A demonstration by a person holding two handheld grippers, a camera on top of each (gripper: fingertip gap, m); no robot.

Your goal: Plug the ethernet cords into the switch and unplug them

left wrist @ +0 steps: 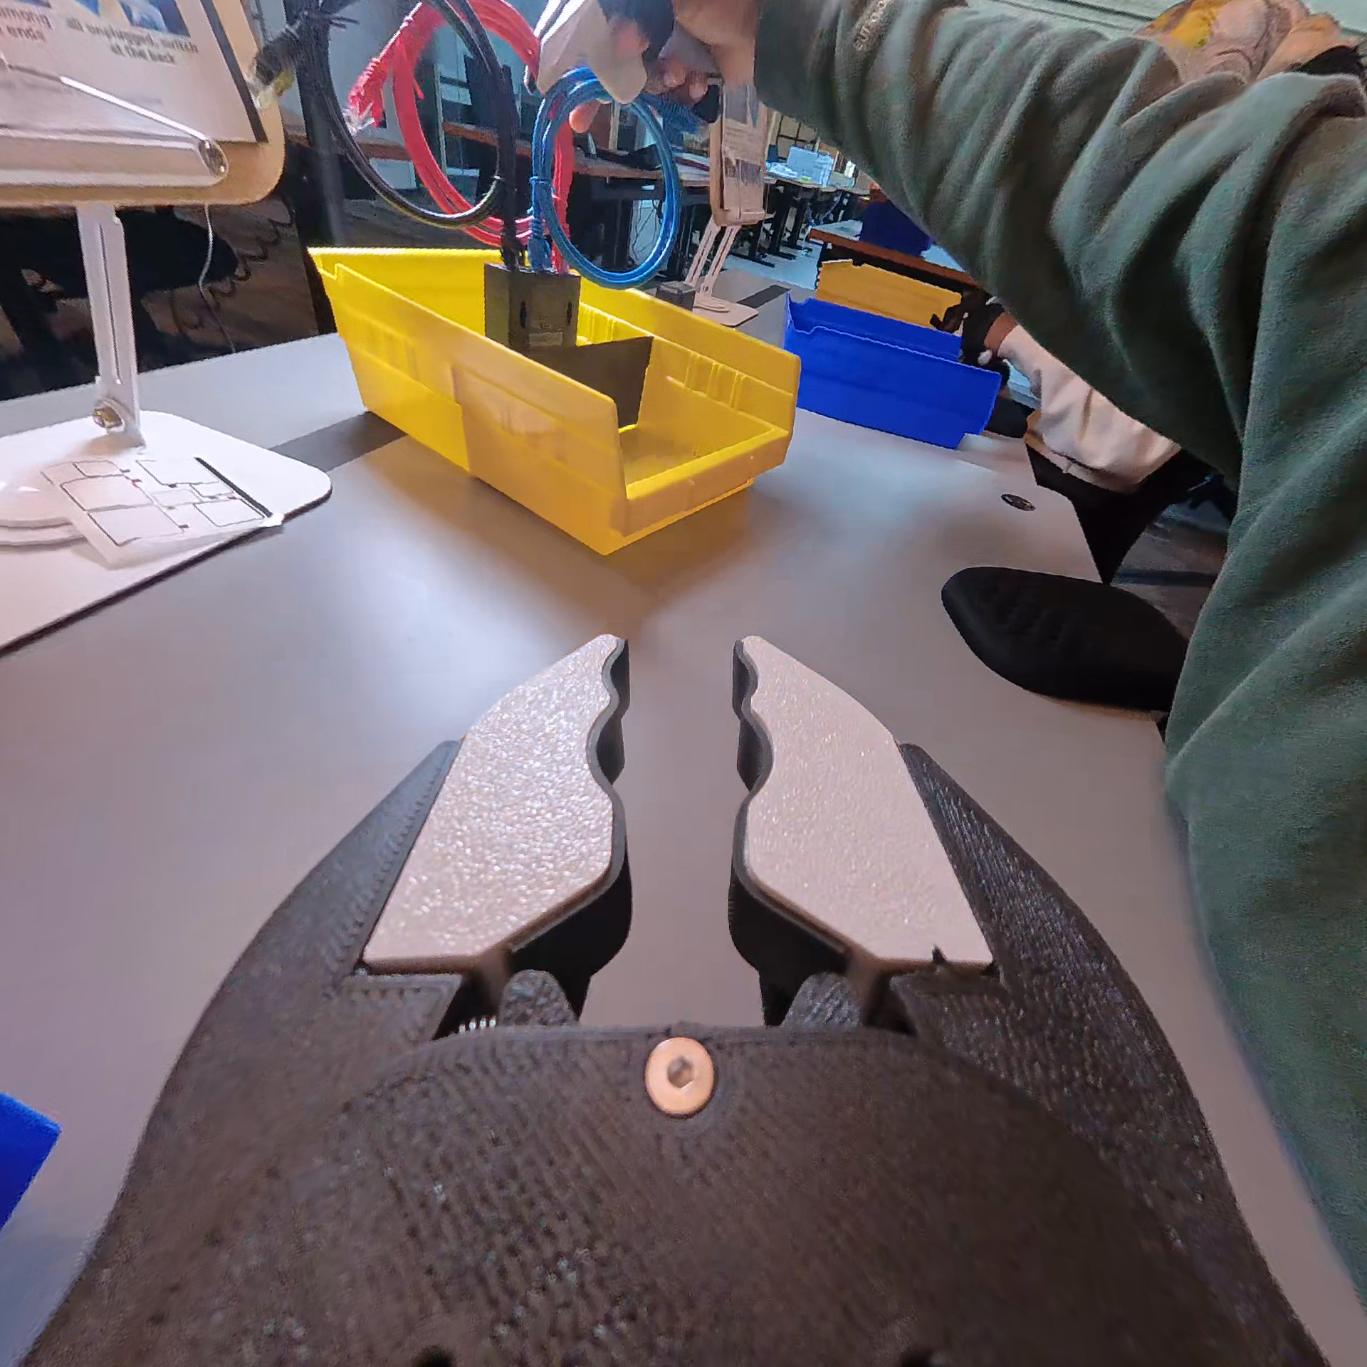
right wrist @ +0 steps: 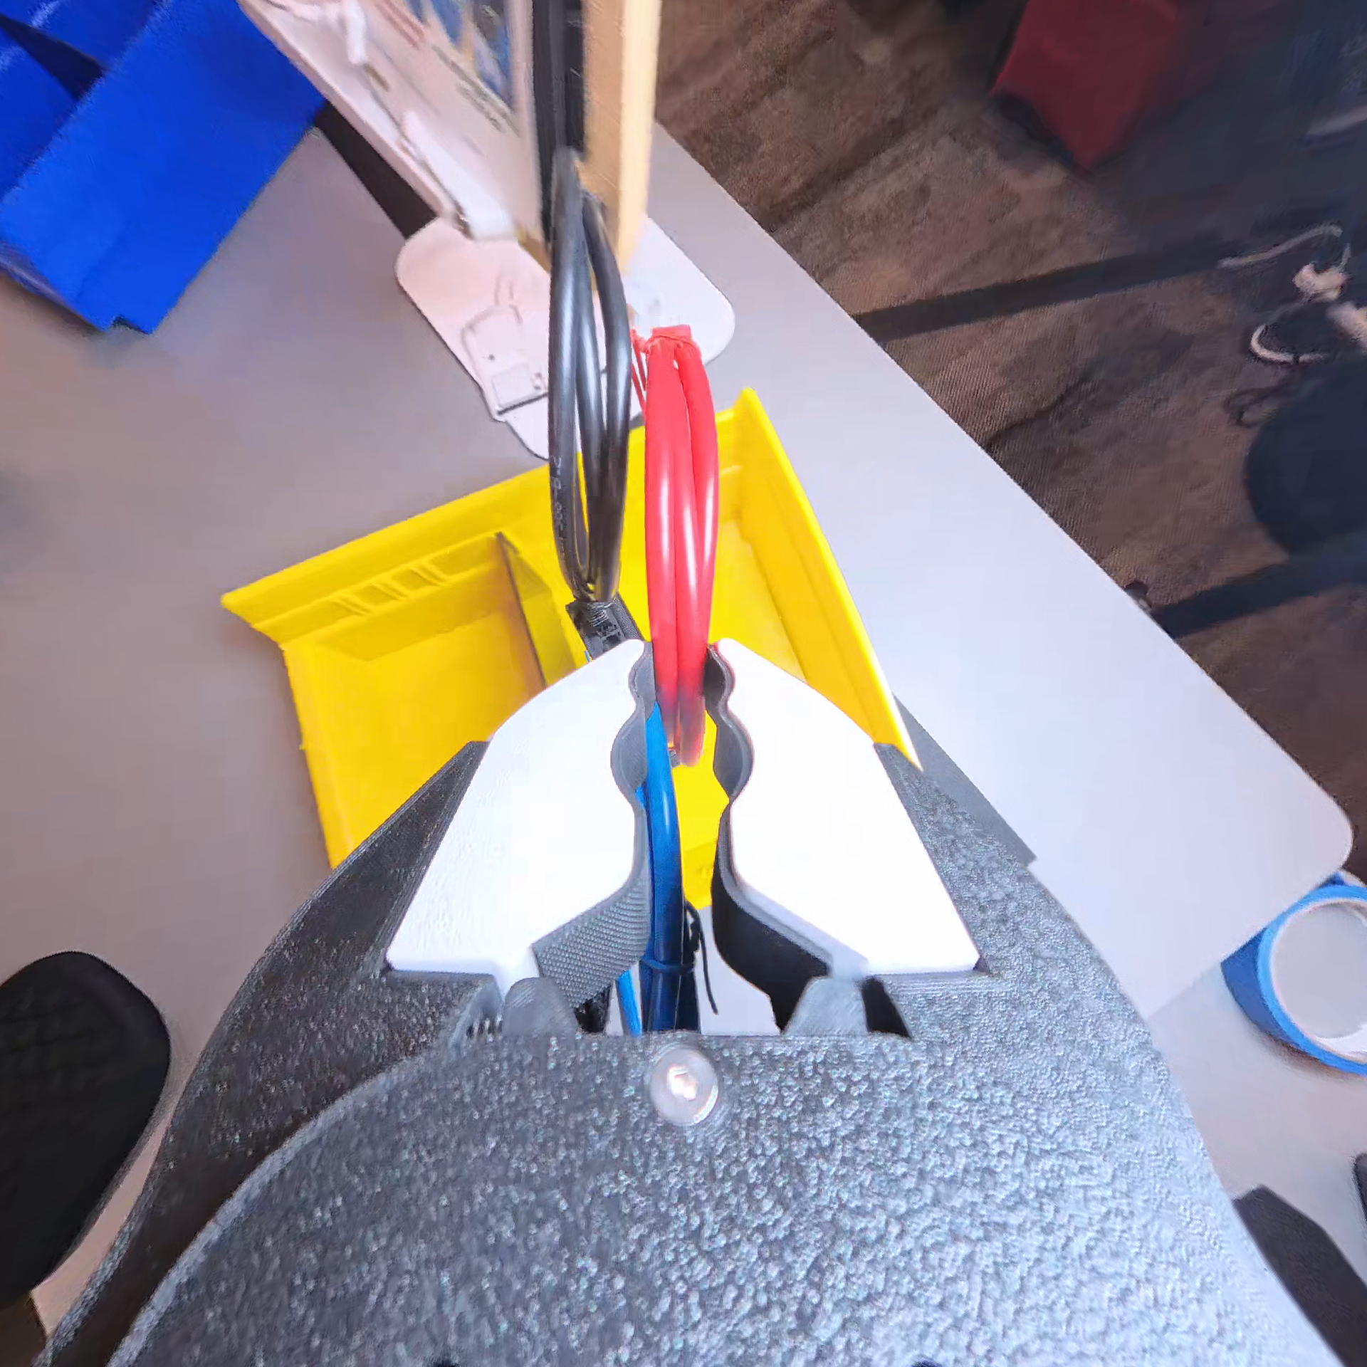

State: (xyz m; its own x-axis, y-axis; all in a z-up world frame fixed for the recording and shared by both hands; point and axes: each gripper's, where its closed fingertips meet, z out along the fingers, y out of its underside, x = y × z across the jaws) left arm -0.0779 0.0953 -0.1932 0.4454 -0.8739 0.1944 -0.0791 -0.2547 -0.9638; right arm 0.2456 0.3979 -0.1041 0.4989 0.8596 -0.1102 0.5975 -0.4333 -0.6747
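A dark switch [left wrist: 531, 305] stands on end at the yellow bin [left wrist: 540, 458], with black [left wrist: 370, 155], red [left wrist: 414, 140] and blue [left wrist: 669, 185] ethernet cords plugged into its top. My right gripper [left wrist: 599, 59] is above it, shut on the top of the blue cord loop. In the right wrist view it [right wrist: 677, 658] looks down on the bin [right wrist: 414, 666]. The blue cord [right wrist: 662, 814] runs between its fingers, the red loop [right wrist: 680, 518] lies at the tips and the black loop [right wrist: 584, 444] is to the left. The switch is hidden there. My left gripper [left wrist: 680, 651] is open and empty, low over the grey table.
A white stand [left wrist: 185, 473] holding a board is at the left. Blue bins [left wrist: 888, 370] sit behind the yellow one. A green sleeve [left wrist: 1109, 222] crosses the right side. A black armrest [left wrist: 1058, 636] is beyond the table edge. A blue tape roll [right wrist: 1302, 984] lies at the right. The tips of one gripper are about 45 centimetres away from the tips of the other.
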